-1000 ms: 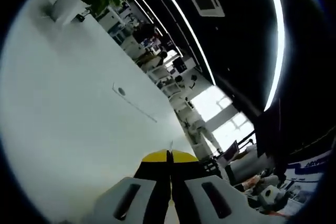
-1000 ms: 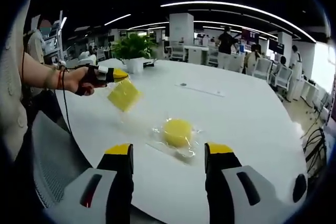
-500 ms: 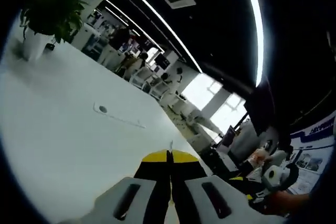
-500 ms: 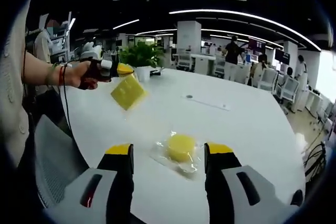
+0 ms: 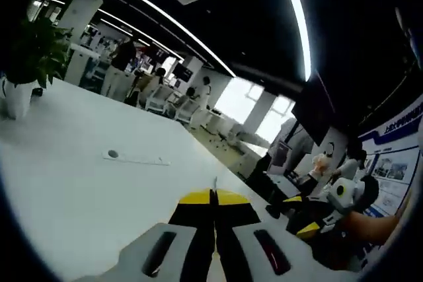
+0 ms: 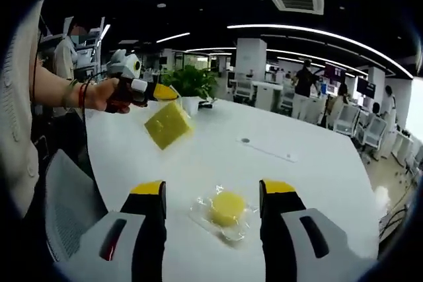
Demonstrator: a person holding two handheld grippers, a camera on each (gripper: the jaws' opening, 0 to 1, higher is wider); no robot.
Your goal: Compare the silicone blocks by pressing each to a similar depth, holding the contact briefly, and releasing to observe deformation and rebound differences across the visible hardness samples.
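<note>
Hanging from the left gripper [image 6: 160, 91], seen in the right gripper view, a square yellow silicone block in clear film [image 6: 168, 124] is lifted above the white worktop [image 6: 317, 189]; the jaws are closed, apparently pinching the bag's top edge. A round yellow silicone block [image 6: 228, 207] lies in its clear bag [image 6: 201, 211] on the worktop between the right gripper's [image 6: 213, 189] spread jaws. Both look light and soft, the film probably slippery; pressing the block's centre seems best.
</note>
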